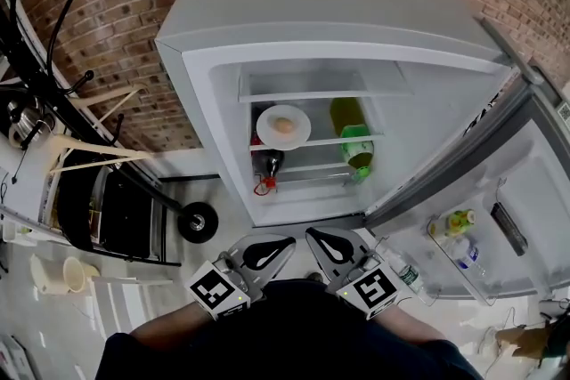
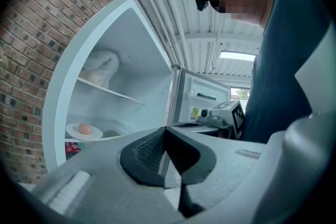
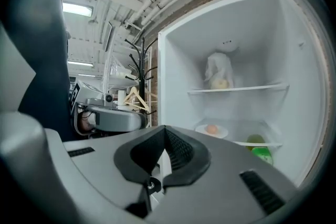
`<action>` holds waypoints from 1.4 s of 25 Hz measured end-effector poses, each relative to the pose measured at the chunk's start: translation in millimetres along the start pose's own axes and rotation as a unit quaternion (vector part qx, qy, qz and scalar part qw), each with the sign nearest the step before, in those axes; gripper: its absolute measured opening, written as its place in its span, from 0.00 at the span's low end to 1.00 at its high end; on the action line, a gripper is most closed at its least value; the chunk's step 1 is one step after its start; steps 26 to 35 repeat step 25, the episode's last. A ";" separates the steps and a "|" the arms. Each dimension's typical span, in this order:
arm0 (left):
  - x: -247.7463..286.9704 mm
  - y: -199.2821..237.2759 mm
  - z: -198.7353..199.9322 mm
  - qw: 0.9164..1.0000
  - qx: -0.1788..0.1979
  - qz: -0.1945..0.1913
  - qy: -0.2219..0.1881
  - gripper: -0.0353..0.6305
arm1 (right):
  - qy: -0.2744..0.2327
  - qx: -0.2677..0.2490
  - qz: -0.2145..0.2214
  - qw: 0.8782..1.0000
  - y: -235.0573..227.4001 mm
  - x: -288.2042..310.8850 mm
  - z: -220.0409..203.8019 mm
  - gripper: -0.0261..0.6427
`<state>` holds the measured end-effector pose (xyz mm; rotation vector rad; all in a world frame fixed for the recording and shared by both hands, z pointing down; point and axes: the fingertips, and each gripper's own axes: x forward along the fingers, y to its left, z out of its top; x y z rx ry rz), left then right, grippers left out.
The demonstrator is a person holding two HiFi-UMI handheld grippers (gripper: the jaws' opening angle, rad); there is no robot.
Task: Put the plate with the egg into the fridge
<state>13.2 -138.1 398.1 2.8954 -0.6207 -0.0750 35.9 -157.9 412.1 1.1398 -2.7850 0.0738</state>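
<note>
Closing the door point(image 1: 527, 191) looks like all that remains; I'd swing it gently so the shelf point(image 1: 322, 141) doesn't rattle. My left gripper point(image 1: 267, 254) and right gripper point(image 1: 331, 246), low centre, are both pressed together, empty. The white plate point(image 1: 265, 134) with its tan egg point(image 1: 283, 125) sits flat on that shelf, mid-frame in the fridge point(image 1: 356, 4).

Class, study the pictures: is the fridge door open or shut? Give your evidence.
Open. The fridge door stands swung out to the right, exposing the shelf that bears the plate with the egg.
</note>
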 end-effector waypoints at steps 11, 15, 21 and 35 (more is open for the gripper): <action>3.7 -5.0 0.7 1.000 0.001 -0.005 0.005 0.05 | 0.002 0.025 0.007 1.000 5.2 -3.5 -3.4 0.05; 6.8 -7.1 2.2 1.000 0.004 -0.007 0.006 0.05 | -0.003 0.025 0.014 1.000 6.2 -4.1 0.1 0.05; 10.2 -10.0 0.3 1.000 0.005 -0.009 0.009 0.05 | -0.005 0.020 0.013 1.000 6.0 -5.8 1.5 0.05; 9.7 -9.2 1.5 1.000 -0.001 -0.002 0.007 0.05 | -0.001 0.021 0.014 1.000 5.3 -7.0 -0.6 0.05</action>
